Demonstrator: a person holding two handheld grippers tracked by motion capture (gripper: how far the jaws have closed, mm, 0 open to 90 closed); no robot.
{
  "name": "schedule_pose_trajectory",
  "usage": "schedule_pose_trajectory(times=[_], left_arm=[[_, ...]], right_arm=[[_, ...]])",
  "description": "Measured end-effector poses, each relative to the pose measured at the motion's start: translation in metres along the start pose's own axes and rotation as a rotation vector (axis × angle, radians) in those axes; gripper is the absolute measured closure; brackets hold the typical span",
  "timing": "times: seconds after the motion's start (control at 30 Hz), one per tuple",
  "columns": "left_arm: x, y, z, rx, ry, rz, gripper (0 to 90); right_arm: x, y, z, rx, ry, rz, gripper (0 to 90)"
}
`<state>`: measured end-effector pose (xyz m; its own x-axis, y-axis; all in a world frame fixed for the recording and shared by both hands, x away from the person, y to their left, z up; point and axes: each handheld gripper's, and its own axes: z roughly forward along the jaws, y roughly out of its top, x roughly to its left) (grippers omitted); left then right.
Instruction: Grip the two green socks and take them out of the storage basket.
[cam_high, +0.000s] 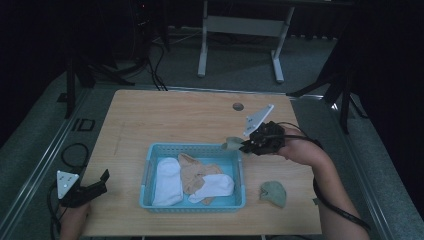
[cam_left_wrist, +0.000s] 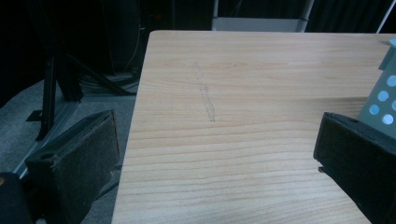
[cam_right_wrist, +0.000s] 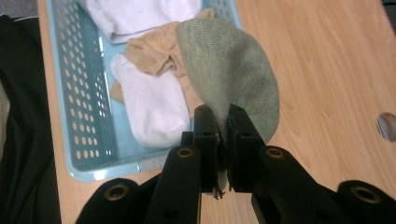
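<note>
Over the basket corner, high view: right gripper (cam_high: 248, 145) clamps green sock (cam_high: 232, 144) above blue basket (cam_high: 239, 172).
Left gripper view: left gripper (cam_left_wrist: 217, 158) parted over wooden table (cam_left_wrist: 243, 84) (dark floor beyond).
Right gripper view: green sock (cam_right_wrist: 233, 70) points away from jaws.

Spread fingers (cam_left_wrist: 74, 163) frame bare wooden table (cam_left_wrist: 243, 93); blue basket (cam_left_wrist: 384, 93) at right edge.

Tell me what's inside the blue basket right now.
The blue basket holds two white socks and a tan sock lying partly under one of them. The basket floor beneath them is covered. The right gripper holds a green sock above the rim.
</note>
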<state>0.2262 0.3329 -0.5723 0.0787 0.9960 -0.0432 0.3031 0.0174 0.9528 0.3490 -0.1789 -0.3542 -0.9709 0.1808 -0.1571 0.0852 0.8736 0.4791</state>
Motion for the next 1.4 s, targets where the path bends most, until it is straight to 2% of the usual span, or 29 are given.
schedule_pose_trajectory(times=[0.23, 0.4, 0.7, 0.8, 0.9, 1.0, 1.13, 1.2, 1.3, 1.37, 1.4], left_arm=[[0.0, 0.0, 0.0, 0.001, 0.001, 0.002, 0.1], [0.0, 0.0, 0.0, 0.001, 0.001, 0.0, 0.1], [0.0, 0.0, 0.0, 0.002, 0.002, 0.002, 0.1], [0.0, 0.0, 0.0, 0.003, 0.002, 0.004, 0.1], [0.0, 0.0, 0.0, 0.003, 0.001, 0.003, 0.1], [0.0, 0.0, 0.0, 0.003, 0.001, 0.003, 0.1], [0.0, 0.0, 0.0, 0.004, -0.001, 0.0, 0.1], [0.0, 0.0, 0.0, 0.005, 0.0, 0.002, 0.1], [0.0, 0.0, 0.0, 0.006, 0.0, 0.004, 0.1], [0.0, 0.0, 0.0, 0.005, 0.001, 0.004, 0.1], [0.0, 0.0, 0.0, 0.005, 0.001, 0.004, 0.1]], right_arm=[[-0.006, -0.017, -0.01, 0.001, -0.025, 0.035, 84.0], [-0.012, -0.037, -0.016, 0.001, -0.048, 0.071, 84.0], [-0.016, -0.063, -0.008, 0.021, -0.052, 0.105, 83.9], [-0.019, -0.079, 0.001, 0.038, -0.057, 0.132, 83.9], [-0.02, -0.085, 0.006, 0.039, -0.054, 0.149, 84.0], [-0.022, -0.1, 0.02, 0.045, -0.037, 0.179, 83.9], [-0.023, -0.105, 0.025, 0.048, -0.035, 0.192, 83.9], [-0.026, -0.117, 0.039, 0.059, -0.03, 0.224, 83.9], [-0.027, -0.123, 0.046, 0.071, -0.043, 0.231, 83.8], [-0.03, -0.132, 0.054, 0.064, -0.051, 0.262, 83.8], [-0.03, -0.132, 0.054, 0.064, -0.051, 0.262, 83.8]])
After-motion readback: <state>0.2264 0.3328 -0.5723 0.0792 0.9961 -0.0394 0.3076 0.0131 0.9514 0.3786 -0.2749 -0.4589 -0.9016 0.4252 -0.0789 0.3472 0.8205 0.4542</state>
